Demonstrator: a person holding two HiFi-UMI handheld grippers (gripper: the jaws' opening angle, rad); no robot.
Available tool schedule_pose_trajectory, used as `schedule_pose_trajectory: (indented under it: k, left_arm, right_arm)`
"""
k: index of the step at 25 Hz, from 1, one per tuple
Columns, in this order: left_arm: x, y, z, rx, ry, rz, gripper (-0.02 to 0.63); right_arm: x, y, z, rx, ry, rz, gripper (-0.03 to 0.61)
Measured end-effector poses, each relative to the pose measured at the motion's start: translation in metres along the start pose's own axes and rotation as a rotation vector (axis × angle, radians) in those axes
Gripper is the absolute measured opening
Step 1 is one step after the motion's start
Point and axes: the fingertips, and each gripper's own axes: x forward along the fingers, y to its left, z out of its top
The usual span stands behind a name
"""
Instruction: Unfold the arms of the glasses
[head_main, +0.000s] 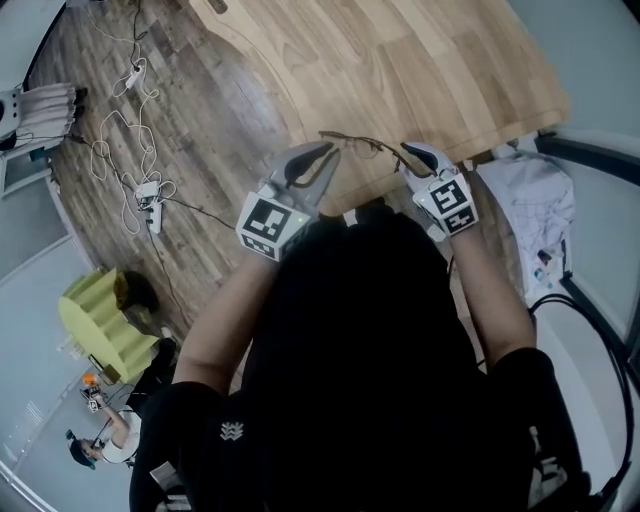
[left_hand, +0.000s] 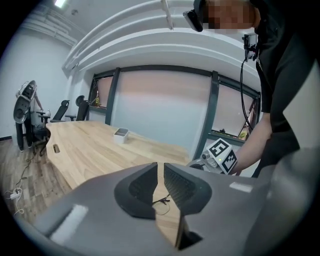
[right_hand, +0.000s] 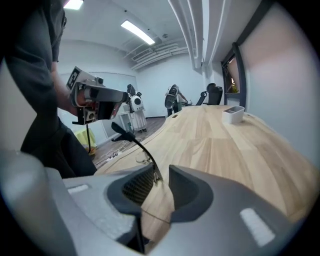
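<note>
No readable text (nor numbers)

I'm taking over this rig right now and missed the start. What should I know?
Right gripper: shut on the glasses near a hinge, aloft over the table edge.
Left gripper: jaws nearly together, a thin wire of the glasses in the slit; grip unclear.
Done: one arm seems swung out, toward the left gripper.
To do: the other arm's state isn't visible; check it and unfold it.
</note>
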Motion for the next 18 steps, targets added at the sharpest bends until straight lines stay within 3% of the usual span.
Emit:
schedule_pose_trajectory:
  k: [9, 15, 18]
  left_arm:
    - [-0.024, 0.038, -0.01, 0.017, 0.052, 0.046, 0.031]
    - [0.002, 0.051, -0.026, 0.034, 0.112, -0.016, 0.031]
    - [0.023, 0.046, -0.033, 0.041, 0.118, -0.095, 0.031]
  right_arm:
    - [0.011, -0.057, 0.009, 0.045, 0.031, -0.141, 0.086]
    - [0.008, -0.024, -0.004, 0.1, 0.077, -0.15, 0.086]
    - [0.001, -0.001, -0.012, 0.134, 0.078, -0.165, 0.086]
